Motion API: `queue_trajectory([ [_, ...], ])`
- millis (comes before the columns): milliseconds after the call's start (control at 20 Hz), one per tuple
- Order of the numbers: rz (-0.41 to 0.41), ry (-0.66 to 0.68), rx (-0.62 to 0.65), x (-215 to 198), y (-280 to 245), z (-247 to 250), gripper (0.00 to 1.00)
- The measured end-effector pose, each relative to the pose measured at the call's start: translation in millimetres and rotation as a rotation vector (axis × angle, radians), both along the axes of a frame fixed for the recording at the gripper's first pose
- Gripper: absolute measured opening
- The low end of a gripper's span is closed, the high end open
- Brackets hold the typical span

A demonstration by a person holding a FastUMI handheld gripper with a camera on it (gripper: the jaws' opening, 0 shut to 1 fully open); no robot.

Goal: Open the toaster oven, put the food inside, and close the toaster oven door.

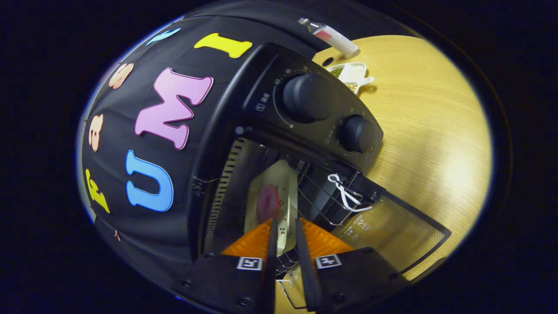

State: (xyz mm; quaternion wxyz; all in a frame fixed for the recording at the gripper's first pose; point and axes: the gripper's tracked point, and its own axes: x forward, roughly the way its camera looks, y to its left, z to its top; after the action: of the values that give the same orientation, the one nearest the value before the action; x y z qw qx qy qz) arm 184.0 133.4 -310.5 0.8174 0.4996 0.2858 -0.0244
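The jaws of the gripper (285,226) stand nearly closed on the near edge of a flat tray (272,192), low in the frame's centre, inside the open toaster oven (279,144). It looks light, stiff, slippery; its rim suits gripping.

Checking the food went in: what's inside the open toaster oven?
A pale rectangular tray carrying a reddish food piece sits on the wire rack; the claw grips its near edge, which its fingers cover.

Your gripper (285,226) has a black housing studded with screws, and each finger base carries a small square black-and-white marker tag.
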Motion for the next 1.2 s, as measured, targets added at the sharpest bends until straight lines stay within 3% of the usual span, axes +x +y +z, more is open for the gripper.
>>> queue_trajectory([
  [100,0.046,-0.014,0.000,-9.7,9.7,9.2,0.80],
  [200,0.081,0.006,-0.071,-29.4,9.8,1.9,0.97],
  [450,0.177,0.012,-0.239,-74.1,-6.7,13.8,0.99],
  [700,0.400,0.061,-0.462,-129.0,-8.0,6.9,0.99],
  [1000,0.554,0.099,-0.764,-176.3,-24.3,-23.7,0.99],
  [1200,0.589,0.118,-0.875,-184.1,-25.9,-46.8,0.99],
])
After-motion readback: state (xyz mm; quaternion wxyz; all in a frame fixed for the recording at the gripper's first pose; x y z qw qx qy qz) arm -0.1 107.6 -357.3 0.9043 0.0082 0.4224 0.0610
